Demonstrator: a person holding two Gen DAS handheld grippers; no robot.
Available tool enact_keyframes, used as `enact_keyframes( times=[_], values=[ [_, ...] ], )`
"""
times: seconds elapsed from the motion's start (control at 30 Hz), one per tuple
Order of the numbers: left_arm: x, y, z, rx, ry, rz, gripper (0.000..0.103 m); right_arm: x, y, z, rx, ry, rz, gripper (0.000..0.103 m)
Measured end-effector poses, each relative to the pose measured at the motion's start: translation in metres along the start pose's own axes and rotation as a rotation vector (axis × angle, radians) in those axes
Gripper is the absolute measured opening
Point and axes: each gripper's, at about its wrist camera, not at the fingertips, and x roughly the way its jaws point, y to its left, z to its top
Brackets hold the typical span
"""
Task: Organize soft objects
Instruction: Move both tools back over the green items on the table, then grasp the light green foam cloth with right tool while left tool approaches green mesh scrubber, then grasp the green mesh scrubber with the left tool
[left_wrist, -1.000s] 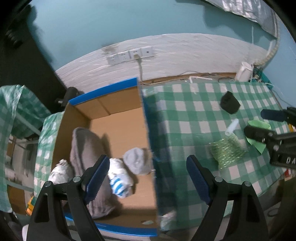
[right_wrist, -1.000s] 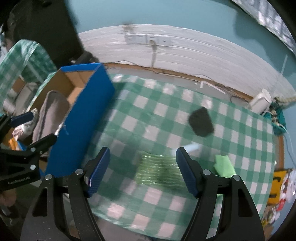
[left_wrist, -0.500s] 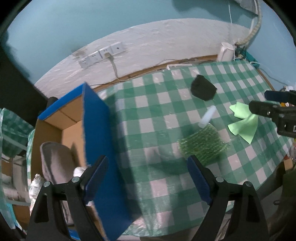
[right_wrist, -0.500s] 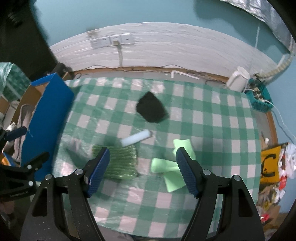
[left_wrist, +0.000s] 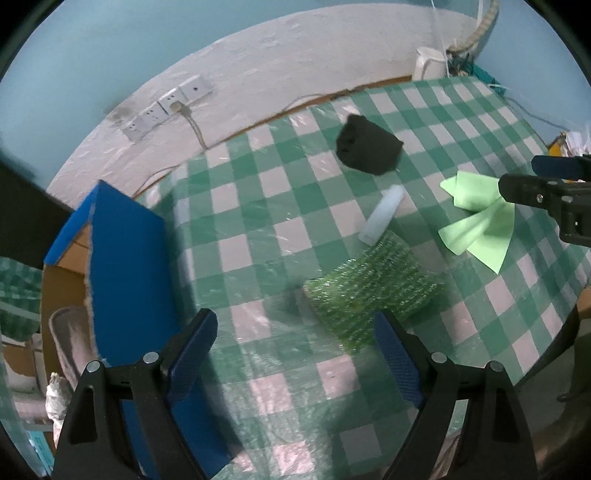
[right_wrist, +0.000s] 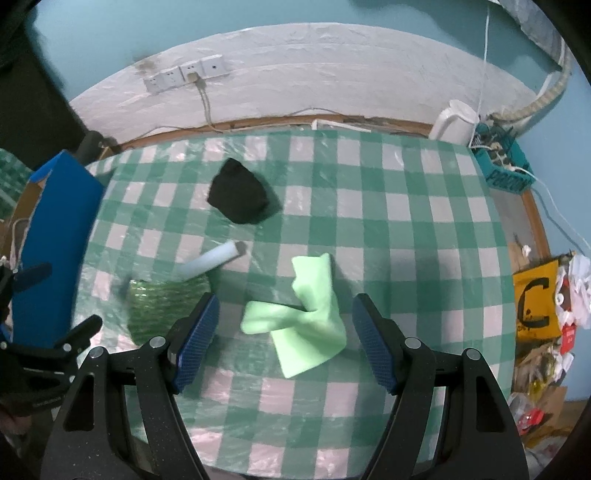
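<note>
The right gripper (right_wrist: 284, 332), jaws apart and empty, hovers directly over the crumpled light green cloth (right_wrist: 306, 314); the left gripper (left_wrist: 295, 354), also apart and empty, faces the sparkly green scrubber (left_wrist: 373, 288) ahead.

white kettle (right_wrist: 455, 120), wall sockets (right_wrist: 184, 74), teal basket (right_wrist: 504, 168)

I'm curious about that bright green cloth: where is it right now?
The light green cloth lies crumpled on the checked tablecloth, straight ahead between the right gripper's open jaws, right of the sparkly green scrubber.
</note>
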Motion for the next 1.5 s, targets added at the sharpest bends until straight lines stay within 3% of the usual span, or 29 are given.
enact_keyframes(
  times=[0.47, 0.9, 1.07, 1.13, 1.17, 1.37, 1.5],
  values=[
    [0.037, -0.021, 0.013, -0.005, 0.085, -0.097, 0.088, 0.047, -0.015, -0.006, -0.003, 0.085, -0.026, 0.074],
    [0.058, -0.033, 0.02, 0.003, 0.124, -0.114, 0.088, 0.085, -0.017, -0.012, -0.031, 0.156, -0.039, 0.073],
    [0.063, -0.034, 0.023, 0.006, 0.131, -0.139, 0.088, 0.09, -0.016, -0.014, -0.06, 0.174, -0.024, 0.044],
    [0.064, -0.035, 0.024, 0.0, 0.137, -0.165, 0.088, 0.088, -0.014, -0.014, -0.074, 0.175, -0.013, 0.022],
    [0.065, -0.035, 0.024, -0.007, 0.14, -0.177, 0.088, 0.087, -0.013, -0.015, -0.076, 0.175, -0.003, 0.018],
    [0.067, -0.041, 0.027, -0.033, 0.139, -0.183, 0.088, 0.075, 0.0, -0.016, -0.098, 0.155, 0.02, 0.013],
    [0.074, -0.052, 0.027, 0.002, 0.154, -0.184, 0.088, 0.068, 0.003, -0.015, -0.092, 0.145, 0.031, 0.013]
  ],
)
